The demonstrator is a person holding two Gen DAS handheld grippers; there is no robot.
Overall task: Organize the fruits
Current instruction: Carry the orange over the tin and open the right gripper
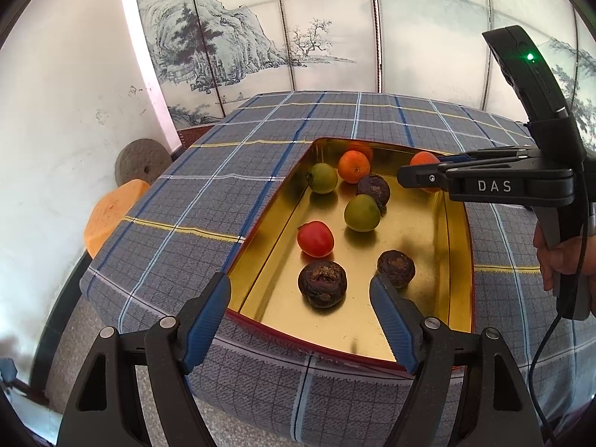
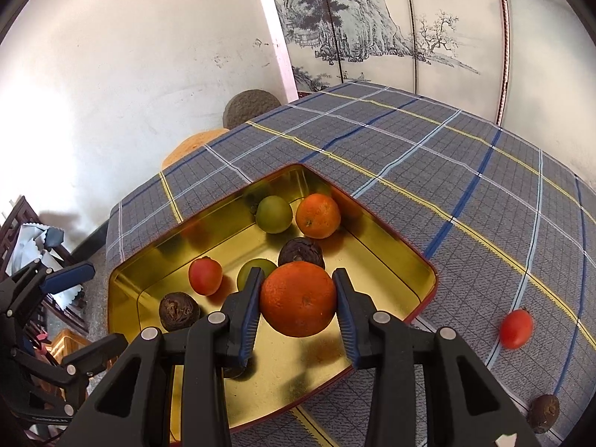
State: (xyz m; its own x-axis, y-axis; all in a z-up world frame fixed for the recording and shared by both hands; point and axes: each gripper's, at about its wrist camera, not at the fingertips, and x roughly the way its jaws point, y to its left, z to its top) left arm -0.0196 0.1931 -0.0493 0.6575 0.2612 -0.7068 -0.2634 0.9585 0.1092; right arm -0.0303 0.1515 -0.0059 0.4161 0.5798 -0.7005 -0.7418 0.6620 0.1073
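Crowding the gold tin [image 2: 391, 260] at frame centre are green, red and dark fruits; a red fruit [image 2: 516, 328] lies lower right on the checked cloth [image 2: 428, 156]. The right gripper [image 2: 298, 307] clamps an orange [image 2: 298, 300] above the tin. The left gripper [image 1: 300, 298] stands wide, empty.

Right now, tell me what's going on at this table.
A person is sorting fruit into a gold tin with two handheld grippers. The right gripper holds an orange above the tin. The left gripper hangs open at its near edge. A red fruit and a dark fruit lie outside on the cloth.

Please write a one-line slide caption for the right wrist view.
Right claw holds an orange over the golden tin.
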